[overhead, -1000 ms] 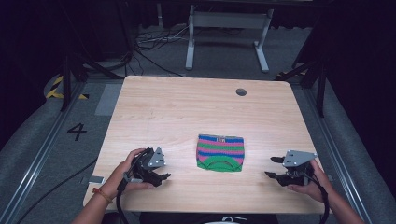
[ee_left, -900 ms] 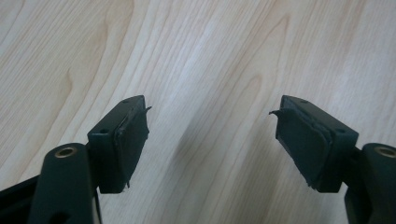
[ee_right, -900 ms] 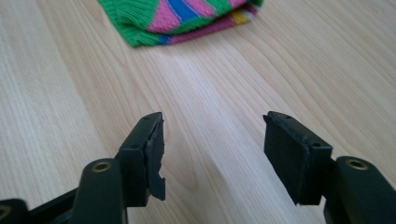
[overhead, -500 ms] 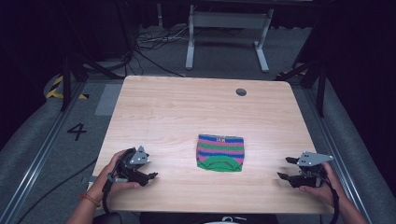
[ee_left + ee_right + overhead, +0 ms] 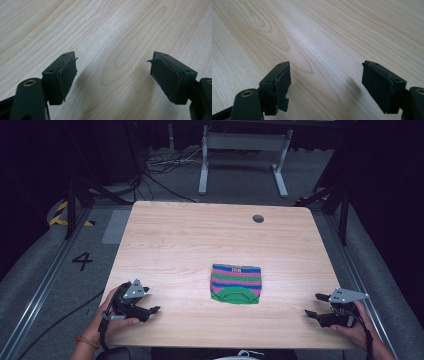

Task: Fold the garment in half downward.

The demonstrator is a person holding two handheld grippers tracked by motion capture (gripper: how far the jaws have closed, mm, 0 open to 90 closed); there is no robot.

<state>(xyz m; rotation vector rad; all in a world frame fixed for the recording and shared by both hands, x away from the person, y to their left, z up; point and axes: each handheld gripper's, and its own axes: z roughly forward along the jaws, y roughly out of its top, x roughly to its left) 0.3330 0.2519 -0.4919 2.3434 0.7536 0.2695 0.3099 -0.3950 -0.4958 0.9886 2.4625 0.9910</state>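
A folded knit garment [image 5: 236,283] with pink, green and blue stripes lies flat on the light wooden table [image 5: 200,235], a little right of centre and toward the near side. My left gripper [image 5: 151,302] sits low near the front left corner, well left of the garment, open and empty. Its own view has the black pads [image 5: 65,75] spread wide over bare wood around the left gripper [image 5: 113,58]. My right gripper [image 5: 313,304] is near the front right corner, right of the garment. The right gripper [image 5: 325,64] has just been opening its jaws, with nothing between them.
A small round hole [image 5: 258,218] is set in the table's far right part. Beyond the far edge stand a white metal frame [image 5: 240,142] and loose cables [image 5: 160,165] on the grey floor. A painted "4" [image 5: 82,261] marks the floor to the left.
Both hands have drawn outward, away from the garment: the left gripper leftward, the right gripper rightward and nearer the front edge. The garment has stayed where it lay.
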